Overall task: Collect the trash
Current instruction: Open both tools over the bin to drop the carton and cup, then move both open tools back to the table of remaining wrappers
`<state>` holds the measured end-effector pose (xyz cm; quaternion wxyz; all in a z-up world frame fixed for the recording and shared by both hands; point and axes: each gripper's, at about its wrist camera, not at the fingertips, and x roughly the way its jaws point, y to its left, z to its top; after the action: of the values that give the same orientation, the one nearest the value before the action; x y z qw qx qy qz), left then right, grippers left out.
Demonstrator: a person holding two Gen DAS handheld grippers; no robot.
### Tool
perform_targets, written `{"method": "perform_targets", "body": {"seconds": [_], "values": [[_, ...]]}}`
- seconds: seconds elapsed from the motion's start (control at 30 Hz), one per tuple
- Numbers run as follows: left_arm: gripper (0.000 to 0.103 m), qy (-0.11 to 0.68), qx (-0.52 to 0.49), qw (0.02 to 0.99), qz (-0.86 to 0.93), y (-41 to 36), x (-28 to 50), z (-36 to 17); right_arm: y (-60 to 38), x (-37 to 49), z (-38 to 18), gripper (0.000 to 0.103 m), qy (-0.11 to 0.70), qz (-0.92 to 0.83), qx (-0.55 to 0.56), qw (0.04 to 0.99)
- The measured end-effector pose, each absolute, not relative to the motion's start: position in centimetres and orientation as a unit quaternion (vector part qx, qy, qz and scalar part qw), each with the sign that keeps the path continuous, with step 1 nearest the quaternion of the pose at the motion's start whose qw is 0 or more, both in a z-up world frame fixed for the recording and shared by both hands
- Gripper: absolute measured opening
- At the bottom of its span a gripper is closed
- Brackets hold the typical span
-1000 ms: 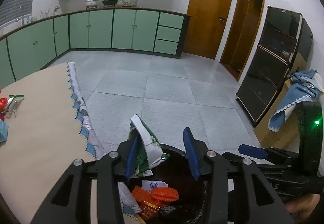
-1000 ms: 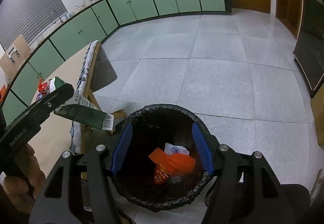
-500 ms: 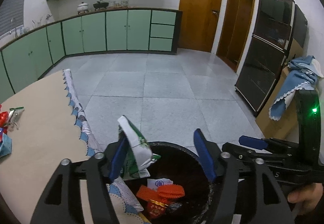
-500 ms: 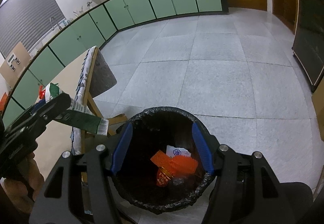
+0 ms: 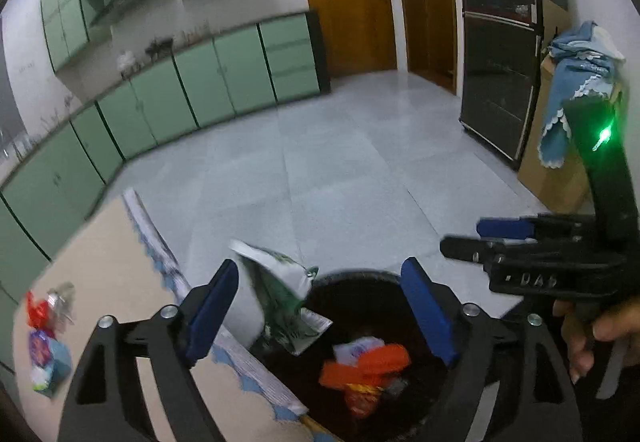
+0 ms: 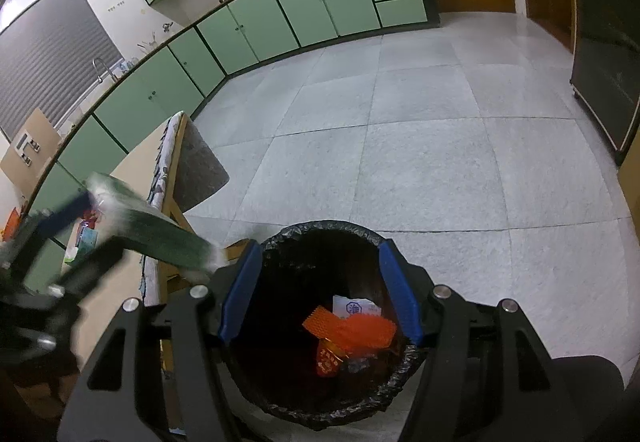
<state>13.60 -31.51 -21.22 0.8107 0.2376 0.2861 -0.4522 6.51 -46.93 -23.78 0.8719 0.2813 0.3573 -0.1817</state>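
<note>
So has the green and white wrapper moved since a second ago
Yes. The green and white wrapper has tipped toward the black-lined bin, its lower end now over the rim, as the left claw jaws have just been opening.

We're reading almost no txt: white packet (image 6: 356, 307) in bin is showing a blue round logo w/ one character, illegible; red wrapper (image 6: 329, 362) is carrying gold print, too small.
</note>
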Motion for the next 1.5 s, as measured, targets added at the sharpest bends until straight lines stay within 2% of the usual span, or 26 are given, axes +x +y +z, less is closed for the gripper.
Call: {"method": "perform_targets", "body": {"seconds": [0.4, 0.77, 1.23, 1.5], "values": [[0.082, 0.282, 0.211, 0.828, -0.437, -29.9, 13.6, -20.6, -46.8, 6.3, -23.5, 0.060, 0.354, -0.174, 0.280, 0.875], [0.082, 0.283, 0.177, 0.849, -0.409, -26.5, 13.6, -19.4, -44.1, 6.2, -20.2, 0.060, 0.347, -0.160, 0.247, 0.890], [0.082, 0.302, 0.105, 0.903, -0.286, -16.7, 13.5, -17.3, -37.0, 6.9, -15.3, 0.061, 0.337, -0.111, 0.183, 0.917], [0.087, 0.284, 0.079, 0.934, -0.202, -9.9, 13.4, -15.7, -31.2, 10.3, -14.0, 0.061, 0.345, -0.039, 0.134, 0.928]]}}
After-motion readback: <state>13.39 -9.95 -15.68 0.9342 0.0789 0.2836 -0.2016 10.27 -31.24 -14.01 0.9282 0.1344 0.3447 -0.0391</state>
